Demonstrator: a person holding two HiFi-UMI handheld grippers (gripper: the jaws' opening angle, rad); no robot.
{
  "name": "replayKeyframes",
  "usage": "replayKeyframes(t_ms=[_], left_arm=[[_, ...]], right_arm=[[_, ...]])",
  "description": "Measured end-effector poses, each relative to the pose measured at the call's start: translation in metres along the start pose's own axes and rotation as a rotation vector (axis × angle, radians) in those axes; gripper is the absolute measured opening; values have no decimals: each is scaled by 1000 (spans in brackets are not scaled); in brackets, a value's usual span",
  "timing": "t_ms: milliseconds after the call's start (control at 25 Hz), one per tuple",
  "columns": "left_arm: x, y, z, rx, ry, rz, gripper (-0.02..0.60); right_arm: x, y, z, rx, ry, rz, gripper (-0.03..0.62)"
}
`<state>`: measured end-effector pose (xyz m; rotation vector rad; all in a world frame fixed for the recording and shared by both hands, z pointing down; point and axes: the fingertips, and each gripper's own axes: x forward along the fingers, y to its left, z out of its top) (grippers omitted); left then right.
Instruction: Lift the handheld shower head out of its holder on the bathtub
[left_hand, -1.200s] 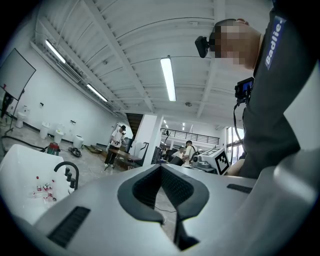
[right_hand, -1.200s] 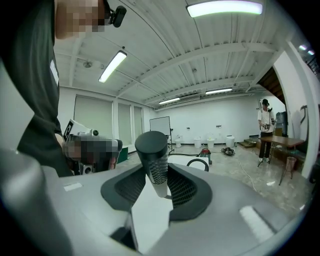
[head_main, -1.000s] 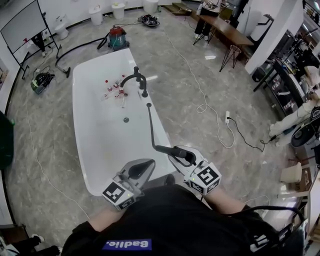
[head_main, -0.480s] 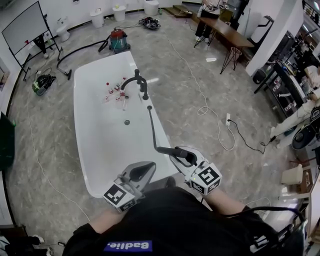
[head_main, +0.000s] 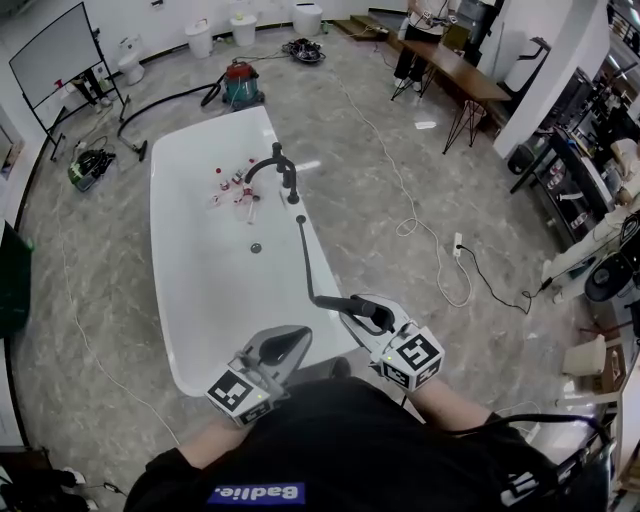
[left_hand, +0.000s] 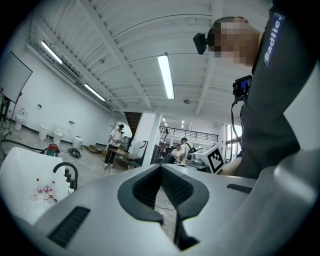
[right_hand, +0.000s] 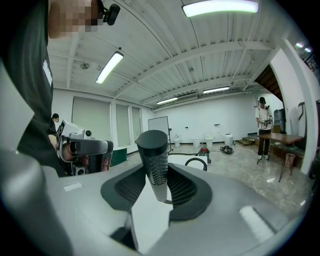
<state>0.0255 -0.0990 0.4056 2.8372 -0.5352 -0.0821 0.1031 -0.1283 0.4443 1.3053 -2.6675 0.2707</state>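
Note:
The white bathtub (head_main: 190, 290) runs away from me, with a black faucet (head_main: 280, 166) on its right rim. My right gripper (head_main: 368, 312) is shut on the black handheld shower head (head_main: 347, 303), which it holds level over the tub's near right rim. The black hose (head_main: 304, 262) runs from the shower head back to a fitting (head_main: 300, 219) on the rim. In the right gripper view the ribbed handle (right_hand: 154, 162) stands clamped between the pads. My left gripper (head_main: 284, 346) hovers at the tub's near end, shut and empty, its pads (left_hand: 175, 187) meeting.
Small red-and-white bottles (head_main: 234, 184) lie inside the tub near the faucet. A red vacuum cleaner (head_main: 240, 81) with its hose stands beyond the tub. A white cable (head_main: 432, 240) loops over the floor to the right. A whiteboard (head_main: 55, 55) stands far left and a table (head_main: 455, 60) far right.
Both grippers hold the same pose, and the shower head stays in the right one. Only the head camera has shifted slightly, so the tub sits a little lower in view.

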Motion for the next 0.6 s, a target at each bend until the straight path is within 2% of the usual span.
replayKeyframes(t_ms=[120, 280, 440, 600], left_arm=[[1, 1, 9, 3, -28, 7, -6], [2, 0, 2, -1, 7, 3, -6], [7, -2, 12, 2, -39, -6, -6], [6, 1, -1, -4, 11, 5, -6]], right_arm=[[1, -1, 2, -2, -1, 0, 132], [0, -4, 3, 1, 2, 2, 131], [0, -6, 2, 1, 5, 4, 132], [0, -10, 0, 2, 4, 4, 131]])
